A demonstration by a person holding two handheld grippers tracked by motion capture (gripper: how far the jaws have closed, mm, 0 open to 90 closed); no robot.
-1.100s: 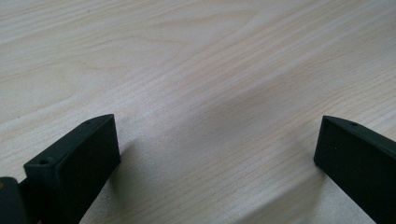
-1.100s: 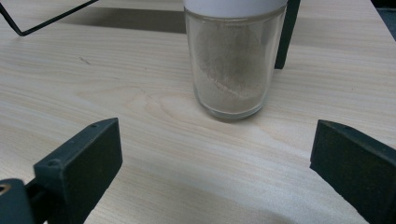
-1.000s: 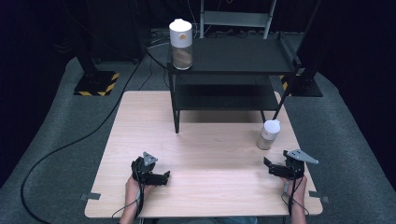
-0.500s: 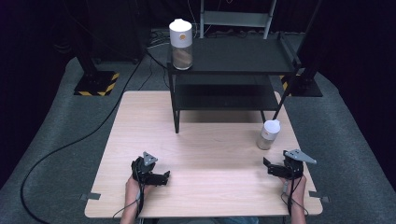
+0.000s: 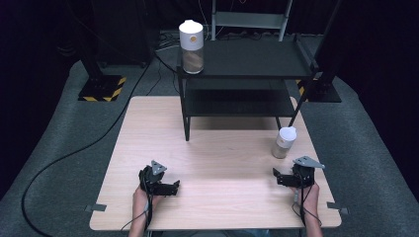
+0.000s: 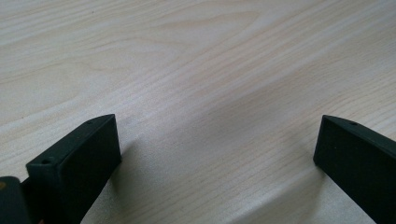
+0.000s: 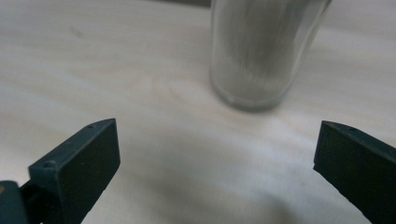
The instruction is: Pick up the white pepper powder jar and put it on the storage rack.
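Jaws stand wide apart and empty on both the left gripper point(image 5: 174, 187) and right gripper point(image 5: 278, 176), resting low near the surface's point(image 5: 222, 148) near edge, seemingly poised, with the lidded jar point(image 5: 284, 142) just beyond the right one, near the right edge.

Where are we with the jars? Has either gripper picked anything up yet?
Nothing looks done yet. One white-lidded jar stands on the top shelf of the black rack; the other jar stands on the wooden table. In hand: nothing. The left gripper is open over bare wood, and the right gripper is open, facing the table jar but apart from it. All grasping and moving is left.
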